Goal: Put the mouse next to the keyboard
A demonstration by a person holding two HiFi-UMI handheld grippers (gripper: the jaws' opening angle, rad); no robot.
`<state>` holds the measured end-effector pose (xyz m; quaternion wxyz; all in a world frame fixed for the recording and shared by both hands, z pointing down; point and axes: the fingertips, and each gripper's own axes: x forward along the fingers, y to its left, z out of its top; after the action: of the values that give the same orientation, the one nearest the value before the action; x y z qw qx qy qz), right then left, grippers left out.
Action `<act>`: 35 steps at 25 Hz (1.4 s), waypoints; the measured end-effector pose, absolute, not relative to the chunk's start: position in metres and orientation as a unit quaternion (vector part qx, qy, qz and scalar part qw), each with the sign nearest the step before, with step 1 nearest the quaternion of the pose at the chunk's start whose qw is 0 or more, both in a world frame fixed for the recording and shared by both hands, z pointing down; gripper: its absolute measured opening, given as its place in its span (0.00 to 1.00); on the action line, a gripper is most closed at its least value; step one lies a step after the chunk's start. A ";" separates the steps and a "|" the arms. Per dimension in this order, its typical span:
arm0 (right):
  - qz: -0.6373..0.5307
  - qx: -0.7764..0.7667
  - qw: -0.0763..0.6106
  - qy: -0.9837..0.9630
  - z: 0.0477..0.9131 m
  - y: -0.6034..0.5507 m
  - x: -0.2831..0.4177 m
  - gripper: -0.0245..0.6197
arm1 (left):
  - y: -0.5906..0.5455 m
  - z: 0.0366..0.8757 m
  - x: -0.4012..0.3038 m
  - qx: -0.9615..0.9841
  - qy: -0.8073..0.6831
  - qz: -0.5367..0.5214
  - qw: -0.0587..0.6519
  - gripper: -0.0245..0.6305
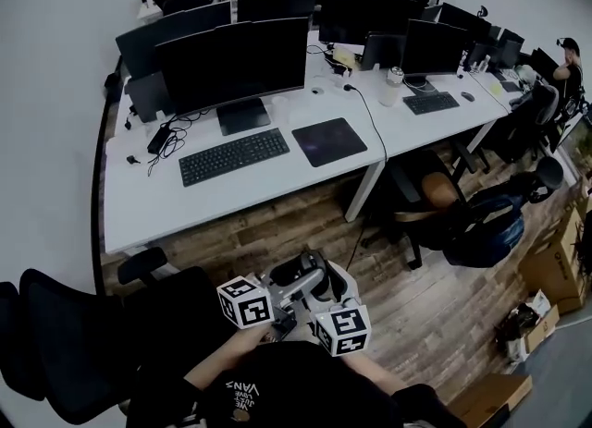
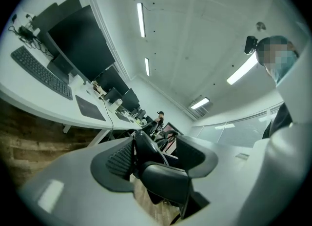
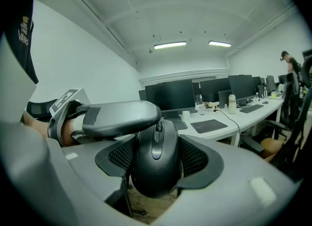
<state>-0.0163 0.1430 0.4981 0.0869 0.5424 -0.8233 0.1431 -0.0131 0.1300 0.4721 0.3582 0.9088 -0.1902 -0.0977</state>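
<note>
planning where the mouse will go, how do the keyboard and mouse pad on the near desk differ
The keyboard is long and narrow, with rows of keys; the mouse pad is shorter, squarer and plain. The keyboard lies in front of the big monitor; the mouse pad lies to its right, nearer the desk's end. Both are black, lie flat on the white desk, apart and angled alike.

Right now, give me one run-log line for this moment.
right tongs: shut on black computer mouse | left tongs: open, mouse between jaws | black keyboard: on white desk | placement: not yet done
</note>
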 end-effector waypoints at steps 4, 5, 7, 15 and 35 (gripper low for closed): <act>0.143 0.554 0.080 -0.816 0.495 0.127 -0.040 0.47 | 0.116 0.472 -0.035 0.917 -0.176 -0.085 0.348 0.44; 0.144 0.557 0.079 -0.814 0.495 0.124 -0.045 0.47 | 0.114 0.472 -0.040 0.918 -0.173 -0.082 0.347 0.44; 0.149 0.561 0.080 -0.811 0.498 0.121 -0.055 0.47 | 0.110 0.473 -0.050 0.921 -0.166 -0.075 0.345 0.44; 0.162 0.576 0.102 -0.795 0.509 0.113 -0.060 0.47 | 0.103 0.485 -0.054 0.923 -0.128 -0.067 0.358 0.44; 0.154 0.503 0.113 -0.843 0.514 0.009 0.039 0.47 | -0.001 0.490 0.043 0.908 -0.211 -0.096 0.350 0.44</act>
<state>0.0391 0.0088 0.5142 0.1128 0.5027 -0.8432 0.1536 0.0428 -0.0015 0.4898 0.3495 0.9078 -0.2113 -0.0956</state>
